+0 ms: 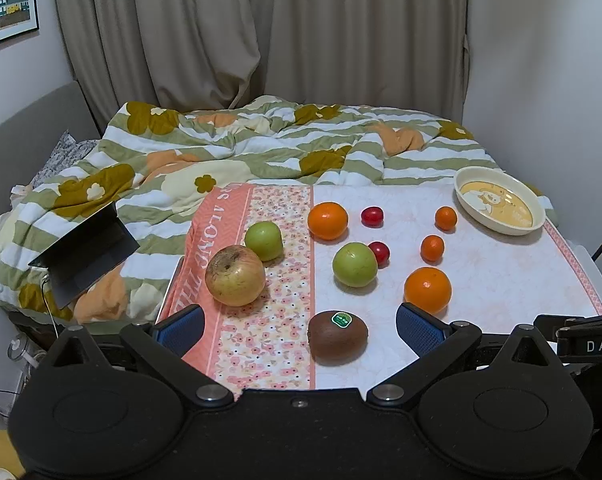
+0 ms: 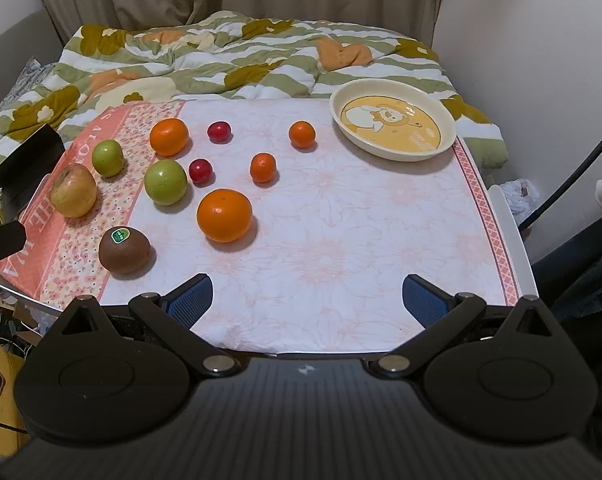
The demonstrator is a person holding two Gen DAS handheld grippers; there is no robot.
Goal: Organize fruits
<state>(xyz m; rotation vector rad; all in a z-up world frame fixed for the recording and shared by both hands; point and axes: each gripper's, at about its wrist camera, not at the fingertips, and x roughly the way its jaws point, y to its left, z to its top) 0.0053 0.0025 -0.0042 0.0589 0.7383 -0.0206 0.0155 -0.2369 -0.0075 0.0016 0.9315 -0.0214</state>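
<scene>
Fruit lies scattered on a cloth-covered table (image 2: pixel 341 240): a kiwi (image 1: pixel 338 336) (image 2: pixel 124 249), a yellow-red apple (image 1: pixel 235 275) (image 2: pixel 73 189), two green apples (image 1: pixel 354 264) (image 1: pixel 263 240), two large oranges (image 1: pixel 428 289) (image 2: pixel 224 215) (image 1: pixel 327 220), two small mandarins (image 2: pixel 263 167) (image 2: pixel 302 134) and two red tomatoes (image 2: pixel 200 170) (image 2: pixel 219 131). A cream plate (image 1: pixel 499 201) (image 2: pixel 394 124) with a cartoon print stands at the far right. My left gripper (image 1: pixel 300 330) is open and empty, with the kiwi between its fingers. My right gripper (image 2: pixel 308 298) is open and empty at the table's near edge.
A bed with a flowered quilt (image 1: pixel 241 152) lies behind the table. An open laptop (image 1: pixel 87 254) rests on the bed at the left. Curtains (image 1: pixel 261 32) and walls close off the back. A dark cable (image 2: pixel 573 184) hangs at the right.
</scene>
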